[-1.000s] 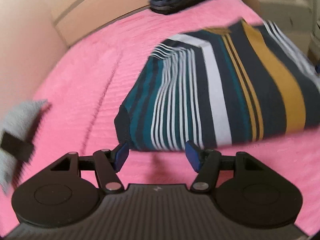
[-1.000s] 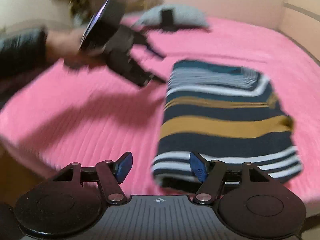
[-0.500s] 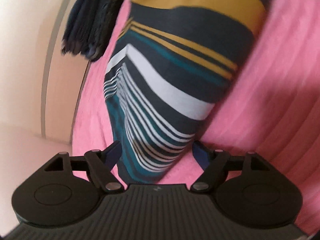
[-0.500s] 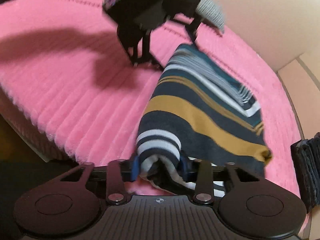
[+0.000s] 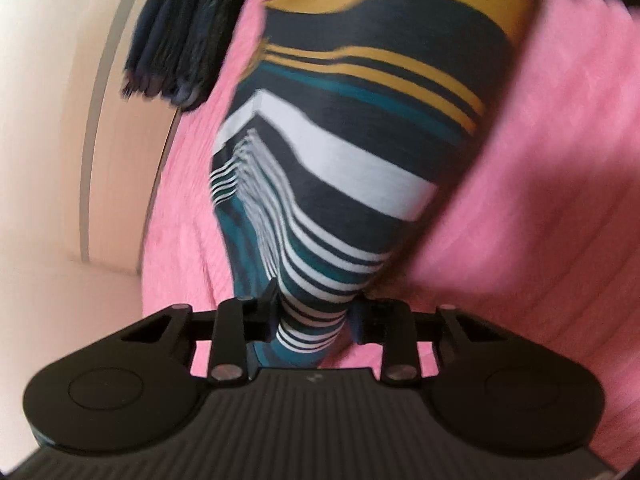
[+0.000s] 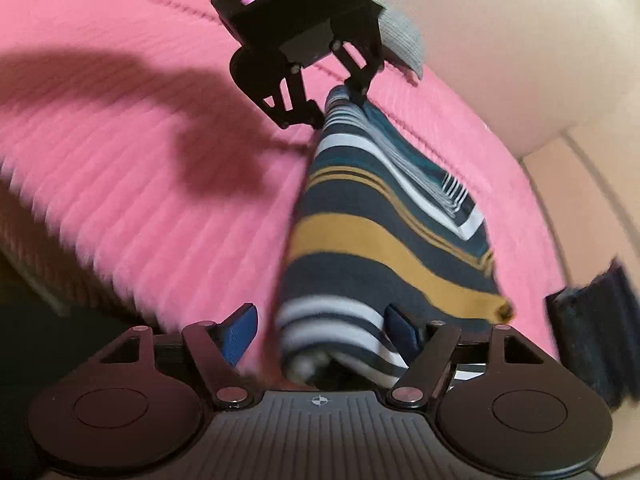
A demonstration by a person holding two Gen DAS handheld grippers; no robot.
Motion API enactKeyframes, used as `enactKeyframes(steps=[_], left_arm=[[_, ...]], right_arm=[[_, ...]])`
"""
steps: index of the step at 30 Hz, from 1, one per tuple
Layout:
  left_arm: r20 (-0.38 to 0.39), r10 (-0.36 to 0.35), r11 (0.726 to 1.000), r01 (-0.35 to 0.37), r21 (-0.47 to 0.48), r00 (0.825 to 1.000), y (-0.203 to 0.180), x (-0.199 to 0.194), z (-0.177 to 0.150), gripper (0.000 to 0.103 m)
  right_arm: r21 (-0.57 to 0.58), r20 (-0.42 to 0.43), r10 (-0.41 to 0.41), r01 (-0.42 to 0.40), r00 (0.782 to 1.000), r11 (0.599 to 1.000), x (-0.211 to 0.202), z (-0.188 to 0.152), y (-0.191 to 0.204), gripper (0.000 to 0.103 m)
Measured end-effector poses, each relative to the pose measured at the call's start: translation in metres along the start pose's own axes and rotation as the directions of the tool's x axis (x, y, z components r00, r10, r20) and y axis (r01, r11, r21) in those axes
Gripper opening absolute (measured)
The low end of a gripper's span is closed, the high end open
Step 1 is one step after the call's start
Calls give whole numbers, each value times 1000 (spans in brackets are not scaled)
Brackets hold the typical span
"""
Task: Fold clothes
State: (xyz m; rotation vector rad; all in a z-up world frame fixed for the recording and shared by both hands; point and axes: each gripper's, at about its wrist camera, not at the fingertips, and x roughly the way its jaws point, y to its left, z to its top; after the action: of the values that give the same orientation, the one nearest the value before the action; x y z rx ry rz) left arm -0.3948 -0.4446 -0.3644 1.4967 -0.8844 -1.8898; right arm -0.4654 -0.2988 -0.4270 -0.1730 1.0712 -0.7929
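Striped in navy, white, teal and mustard, the folded garment (image 5: 340,152) lies on the pink ribbed bedspread (image 5: 552,208), stretched between the two tools. At one end the left gripper (image 5: 314,320) is pinched tight on a narrow corner of the cloth. At the other end the right gripper (image 6: 320,330) has its blue pads (image 6: 240,328) spread apart, with the thick folded edge lying between them. A dark stack of clothes (image 5: 180,40) sits near the headboard, and a grey pillow (image 6: 400,44) lies beyond.

Pink ribbed bed (image 6: 140,168), striped garment (image 6: 384,240) (folded), dark stack (image 5: 180,44)
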Motion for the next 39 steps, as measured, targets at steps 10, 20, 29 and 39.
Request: enactKeyframes(steps=[10,20,29,39], left_arm=[[-51,-67,986,58,-157,996,25,-41,8,25],[-214,67,942,-132,-308,975,106,-94,-22,23],[-460,63,925,-226,-307,886,14,-187,-12,23],[-480,-133,820,-176,-545,867,-128,-228,29,14]], right_arm=[[-180,99,-60,77,993,981,-5,-28,-29,39],[-278,394,-54,175,917,945,-11,59,-154,37],[-470,513,187,91,838,878,-4,41,-90,37],[-558,381,258,-1,888,830,-2,-45,-31,55]])
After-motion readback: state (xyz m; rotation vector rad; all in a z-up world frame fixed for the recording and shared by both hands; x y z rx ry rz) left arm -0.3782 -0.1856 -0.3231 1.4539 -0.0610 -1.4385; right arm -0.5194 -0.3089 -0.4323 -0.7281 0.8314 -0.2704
